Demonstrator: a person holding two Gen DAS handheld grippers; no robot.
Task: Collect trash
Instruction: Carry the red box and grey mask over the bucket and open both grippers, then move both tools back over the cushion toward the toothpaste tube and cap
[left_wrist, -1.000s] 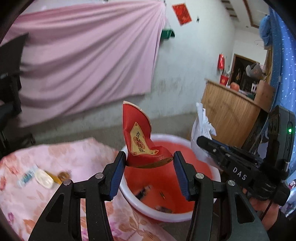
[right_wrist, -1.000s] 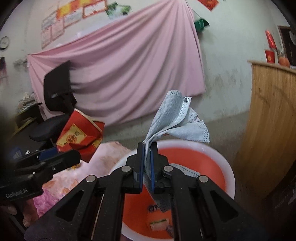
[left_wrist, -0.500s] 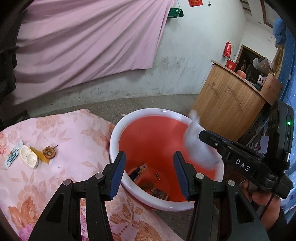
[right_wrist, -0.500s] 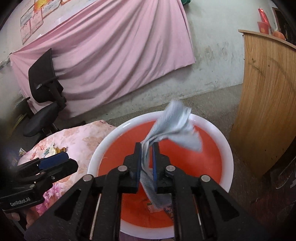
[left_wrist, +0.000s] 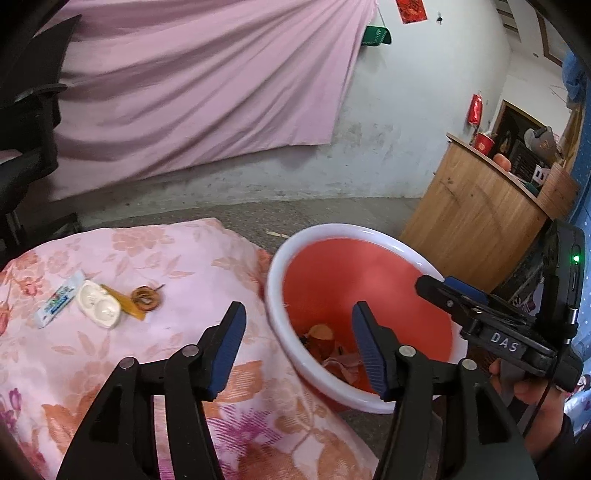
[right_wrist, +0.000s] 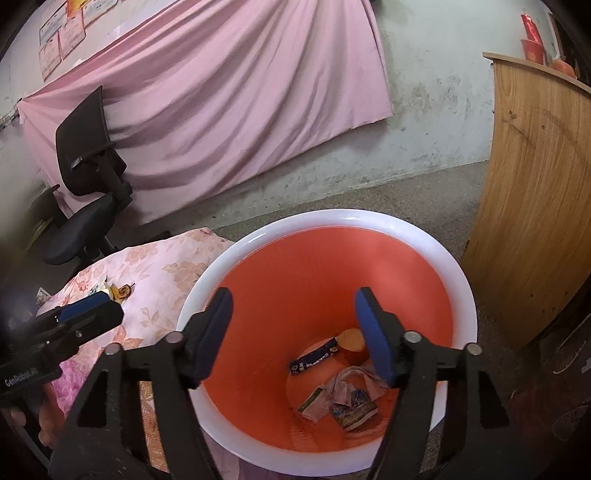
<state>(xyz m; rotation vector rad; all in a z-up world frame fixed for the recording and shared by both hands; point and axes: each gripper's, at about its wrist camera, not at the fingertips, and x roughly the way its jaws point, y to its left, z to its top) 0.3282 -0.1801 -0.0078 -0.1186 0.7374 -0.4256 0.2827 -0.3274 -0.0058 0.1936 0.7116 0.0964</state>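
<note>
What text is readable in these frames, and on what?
"DAS": white letters on the right gripper body, left wrist view.
"GenRobot.AI": white letters on the left gripper body, right wrist view.
Blue packet on the floral cloth: print too small to read.
Dark wrapper in the red basin: white print, blurred.
Wall posters: blurred.
Red wall paper: unreadable.

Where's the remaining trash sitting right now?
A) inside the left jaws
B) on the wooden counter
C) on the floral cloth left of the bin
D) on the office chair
C: a small packet, white blister tray and round brown scrap lie on the floral cloth, outside the red bin; both jaws stand open and empty.
</note>
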